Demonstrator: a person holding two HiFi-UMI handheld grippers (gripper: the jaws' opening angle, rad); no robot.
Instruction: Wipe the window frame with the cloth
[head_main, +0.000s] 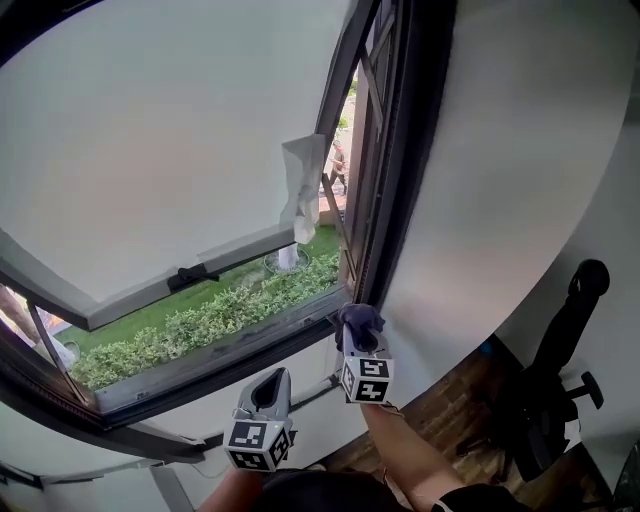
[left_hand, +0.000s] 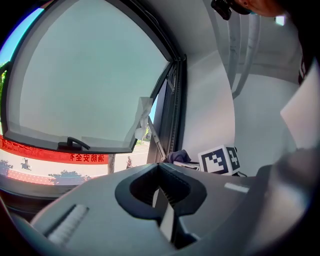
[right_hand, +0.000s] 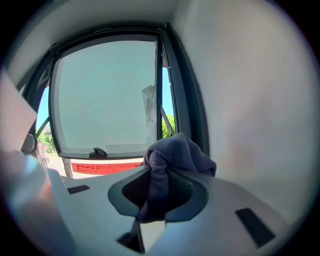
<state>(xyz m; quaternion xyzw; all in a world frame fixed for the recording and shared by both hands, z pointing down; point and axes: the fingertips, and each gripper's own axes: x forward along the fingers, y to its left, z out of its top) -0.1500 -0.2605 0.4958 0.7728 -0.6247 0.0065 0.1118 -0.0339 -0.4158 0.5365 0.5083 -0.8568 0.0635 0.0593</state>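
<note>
The left tongs, jaws together and empty, face the window frame; a cloth shows near its base.

Greenery is showing outside, and a chair is standing indoors.
A trimmed hedge is running beside a lawn, a person is showing farther off, and a red banner is stretching along the street. A white scrap is hanging limp. A black office chair is standing on the brick-patterned floor near the white wall.
</note>
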